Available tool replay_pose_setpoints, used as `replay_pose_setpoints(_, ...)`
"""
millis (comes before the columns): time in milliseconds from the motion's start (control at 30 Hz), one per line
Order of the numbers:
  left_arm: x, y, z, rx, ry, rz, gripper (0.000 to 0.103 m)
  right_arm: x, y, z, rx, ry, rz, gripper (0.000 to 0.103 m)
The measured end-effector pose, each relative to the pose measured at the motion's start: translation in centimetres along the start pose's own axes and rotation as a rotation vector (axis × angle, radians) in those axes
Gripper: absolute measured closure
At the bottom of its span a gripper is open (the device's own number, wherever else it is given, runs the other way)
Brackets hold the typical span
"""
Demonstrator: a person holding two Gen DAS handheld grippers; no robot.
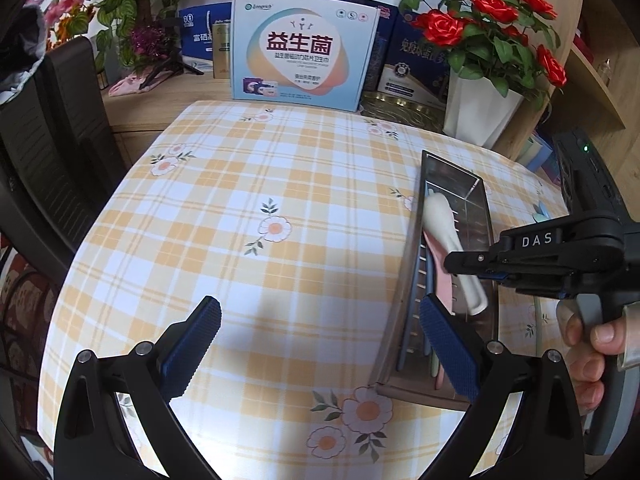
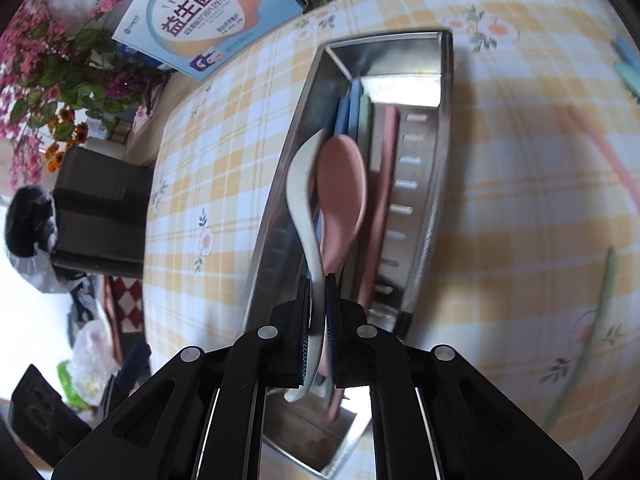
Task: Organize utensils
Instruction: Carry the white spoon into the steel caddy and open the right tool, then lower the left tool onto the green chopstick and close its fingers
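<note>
A long steel utensil tray (image 1: 416, 264) (image 2: 428, 184) lies on the checked tablecloth at the right. My right gripper (image 2: 319, 312) (image 1: 472, 266) is shut on the handle of a white spoon (image 2: 300, 200) (image 1: 452, 240) and holds it over the tray. A pink spoon (image 2: 340, 196), blue utensils (image 2: 348, 116) and a pink handle (image 2: 384, 184) lie inside the tray. My left gripper (image 1: 320, 344) is open and empty, just left of the tray's near end.
A printed white box (image 1: 304, 52) stands at the table's far edge, with a white vase of red roses (image 1: 484, 44) to its right. Pink, green and blue utensils (image 2: 600, 312) lie on the cloth right of the tray. A dark chair (image 1: 52, 152) stands at left.
</note>
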State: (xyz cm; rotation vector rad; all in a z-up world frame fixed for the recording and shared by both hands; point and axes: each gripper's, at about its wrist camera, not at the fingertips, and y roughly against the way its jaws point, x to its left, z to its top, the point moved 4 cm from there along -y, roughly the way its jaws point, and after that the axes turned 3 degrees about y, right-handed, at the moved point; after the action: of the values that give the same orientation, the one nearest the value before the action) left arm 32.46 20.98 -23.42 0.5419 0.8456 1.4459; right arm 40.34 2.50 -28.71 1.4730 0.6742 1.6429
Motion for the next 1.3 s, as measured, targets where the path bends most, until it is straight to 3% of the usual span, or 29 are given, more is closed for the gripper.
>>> replay_pose_setpoints(200, 0.2, 0.2, 0.3, 0.002, -0.004, 0.013, 0.006, 0.1, -0.3, -0.4, 0.046, 0.0, 0.05, 0.092)
replay_pose_setpoints(233, 0.1, 0.3, 0.3, 0.001, -0.006, 0.013, 0.006, 0.2, -0.2, -0.4, 0.042, 0.009, 0.054, 0.085)
replay_pose_setpoints(267, 0.0, 0.4, 0.4, 0.001, -0.007, 0.014, 0.006, 0.4, 0.1, -0.4, 0.037, 0.023, 0.062, 0.069)
replay_pose_setpoints(333, -0.2, 0.6, 0.6, -0.002, -0.01, 0.017, 0.006, 0.9, 1.0, -0.4, 0.013, 0.058, 0.074, 0.049)
replay_pose_setpoints(467, -1.1, 1.1, 1.0, -0.008, -0.02, 0.02, 0.006, 1.3, 3.1, -0.2, -0.045, 0.116, 0.085, 0.049)
replay_pose_setpoints(667, -3.3, 1.9, 1.4, -0.02, -0.053, 0.018, 0.006, 0.6, 8.3, 0.2, -0.221, 0.277, 0.029, 0.049)
replay_pose_setpoints(900, -7.0, 2.5, 1.3, -0.038, -0.103, 0.003, 0.006, -4.7, 14.7, -0.5, -0.44, 0.415, -0.058, 0.049)
replay_pose_setpoints(1033, -10.4, 2.9, 0.6, -0.065, -0.163, -0.055, 0.007, -9.2, 17.0, -1.7, -0.516, 0.454, -0.126, 0.049)
replay_pose_setpoints(1300, -17.5, 0.9, -3.4, 0.028, -0.242, -0.194, 0.036, -16.7, 18.1, -4.9, -0.536, 0.452, -0.211, 0.049)
